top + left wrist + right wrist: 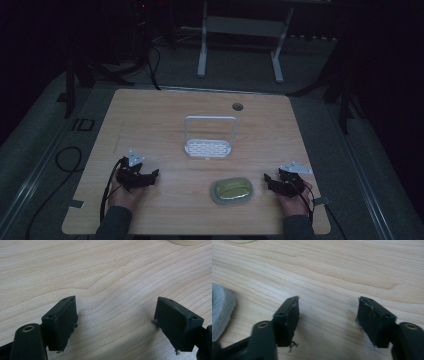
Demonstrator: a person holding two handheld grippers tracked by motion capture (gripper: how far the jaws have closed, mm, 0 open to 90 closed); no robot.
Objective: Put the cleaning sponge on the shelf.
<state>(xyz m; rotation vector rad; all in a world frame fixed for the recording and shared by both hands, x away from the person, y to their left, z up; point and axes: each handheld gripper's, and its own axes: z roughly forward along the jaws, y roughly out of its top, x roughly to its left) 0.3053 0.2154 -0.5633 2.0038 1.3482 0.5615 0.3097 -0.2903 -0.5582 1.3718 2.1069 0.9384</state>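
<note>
Right now the left gripper [150,176] and right gripper [270,181] rest spread and empty on the table [150,115]. Between them sits a lidded dish [232,191], rack [209,137] behind; a careless nudge could slide it.

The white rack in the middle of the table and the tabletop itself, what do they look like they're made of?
The white rack looks like moulded plastic or coated metal: a thin arched frame above a base with rows of slots, matte white. Which one it is, the dim high view leaves open. The tabletop looks like light wood or wood-look laminate: wavy grain lines run across it, with a smooth, low-sheen surface.
</note>
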